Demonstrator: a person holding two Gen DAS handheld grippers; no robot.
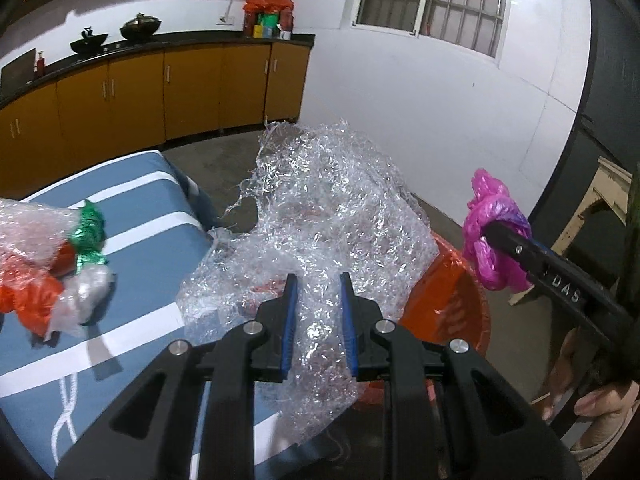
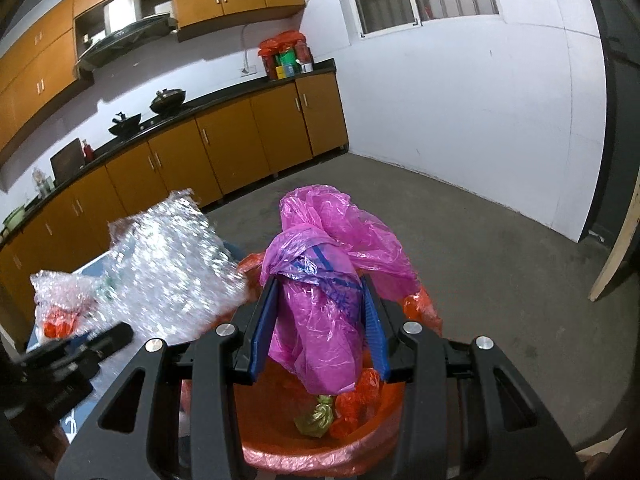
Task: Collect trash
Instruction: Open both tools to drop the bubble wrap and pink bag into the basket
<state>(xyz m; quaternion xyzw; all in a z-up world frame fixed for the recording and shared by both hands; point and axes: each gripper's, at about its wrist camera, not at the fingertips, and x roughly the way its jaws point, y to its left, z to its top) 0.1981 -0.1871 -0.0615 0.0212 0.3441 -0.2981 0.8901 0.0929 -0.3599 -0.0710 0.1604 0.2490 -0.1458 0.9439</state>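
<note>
A: Where is the trash, reckoned from the orange bin [image 2: 304, 446]?

B: The right gripper [image 2: 320, 320] hangs over the bin's mouth, its fingers [image 2: 262, 332] partly closed on a crumpled pink plastic bag [image 2: 320, 280]. Inside the bin lie a gold wrapper [image 2: 316, 416] and orange plastic scraps [image 2: 356, 400].

A: And the left?

B: The left gripper [image 1: 318, 320] is just beside the bin, its fingers [image 1: 290, 320] narrowly apart and pinching a big sheet of clear bubble wrap [image 1: 328, 208], which drapes over the bin's rim. Farther from the bin, on the blue striped tabletop [image 1: 160, 216], sits a heap of mixed wrappers [image 1: 52, 264].
</note>
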